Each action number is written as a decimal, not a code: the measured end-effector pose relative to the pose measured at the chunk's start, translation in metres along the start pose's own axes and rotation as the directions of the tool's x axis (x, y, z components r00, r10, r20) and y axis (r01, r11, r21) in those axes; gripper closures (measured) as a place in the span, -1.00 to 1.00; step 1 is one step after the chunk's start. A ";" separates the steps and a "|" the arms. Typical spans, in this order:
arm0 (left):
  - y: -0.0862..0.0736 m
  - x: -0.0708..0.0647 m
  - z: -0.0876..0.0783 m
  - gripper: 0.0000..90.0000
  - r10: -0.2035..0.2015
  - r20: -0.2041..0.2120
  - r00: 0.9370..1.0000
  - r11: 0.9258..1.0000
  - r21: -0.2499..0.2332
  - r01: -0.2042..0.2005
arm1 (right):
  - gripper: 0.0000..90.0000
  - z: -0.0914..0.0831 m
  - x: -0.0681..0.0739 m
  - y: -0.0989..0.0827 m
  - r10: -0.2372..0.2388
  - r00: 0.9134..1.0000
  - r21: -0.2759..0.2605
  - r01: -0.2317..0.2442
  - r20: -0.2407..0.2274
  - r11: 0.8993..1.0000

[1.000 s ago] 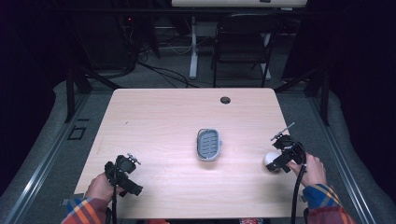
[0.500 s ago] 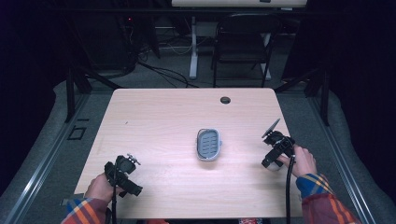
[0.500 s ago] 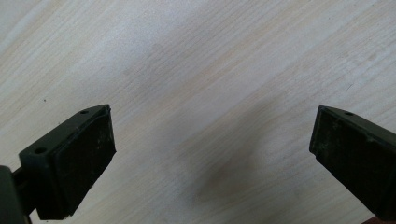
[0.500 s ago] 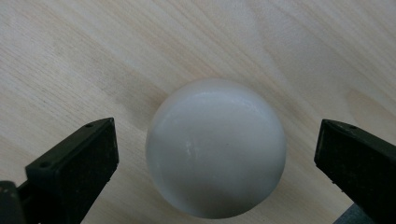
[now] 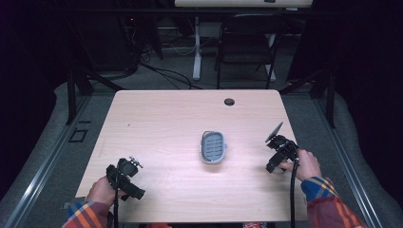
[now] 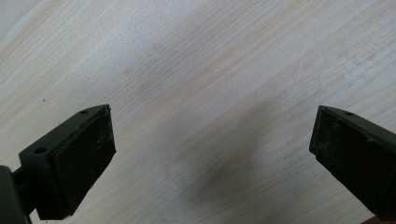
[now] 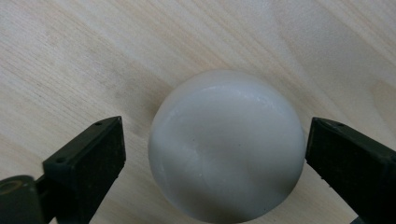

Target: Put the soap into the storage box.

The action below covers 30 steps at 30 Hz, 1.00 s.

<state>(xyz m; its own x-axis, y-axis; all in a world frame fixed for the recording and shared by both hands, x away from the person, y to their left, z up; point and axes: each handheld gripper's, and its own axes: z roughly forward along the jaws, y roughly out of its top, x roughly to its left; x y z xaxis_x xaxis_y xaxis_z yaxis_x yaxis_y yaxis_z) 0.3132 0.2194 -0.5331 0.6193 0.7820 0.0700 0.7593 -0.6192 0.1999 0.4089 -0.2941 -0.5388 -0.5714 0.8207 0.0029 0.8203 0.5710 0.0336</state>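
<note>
Compared with the frame one second earlier, the right gripper (image 5: 274,161) stands lower and farther in from the table's right edge, directly over the white ball (image 7: 227,144), which was then visible beside it in the high view and is now covered by the tool there. The left gripper (image 5: 124,176) keeps its place near the table's near left corner. Its jaws stand wide apart over bare wood in the left gripper view, holding nothing. In the right gripper view the right gripper's jaws have just been closing, and the white ball lies between them. The right pad (image 7: 355,163) sits just at the ball's side, whereas a narrow strip of wood shows between the left pad (image 7: 88,163) and the ball; the jaws thus bracket the ball without yet clamping it. The ball rests on the table (image 5: 161,123) at its right side, toward the near edge. It is smooth, round, milky white and faintly glossy, with soft highlights on its upper surface and a shadow on the wood beneath it. Farther in, near the table's centre, lies a small grey oval tray (image 5: 213,147), well apart from both grippers. Near the far edge a dark round grommet (image 5: 229,101) is set in the tabletop.
</note>
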 end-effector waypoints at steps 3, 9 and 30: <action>0.000 0.000 0.000 -1.00 0.000 0.003 1.000 1.000 -0.001 0.000 | -0.78 -0.001 0.001 0.001 -0.010 1.000 0.000 0.010 0.003 1.000; 0.000 0.000 0.000 -1.00 0.000 0.004 1.000 1.000 -0.001 0.000 | -0.67 -0.002 0.001 0.002 -0.018 1.000 0.004 0.018 0.015 1.000; 0.000 0.000 0.000 -1.00 0.000 0.002 1.000 1.000 -0.001 0.000 | -0.46 0.003 -0.001 0.002 0.018 1.000 0.025 -0.018 0.021 1.000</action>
<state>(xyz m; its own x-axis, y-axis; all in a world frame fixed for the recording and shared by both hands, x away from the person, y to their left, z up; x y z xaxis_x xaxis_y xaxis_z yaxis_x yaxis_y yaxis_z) 0.3131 0.2195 -0.5330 0.6198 0.7818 0.0680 0.7591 -0.6193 0.2005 0.4115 -0.2936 -0.5419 -0.5561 0.8309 -0.0177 0.8309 0.5563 0.0084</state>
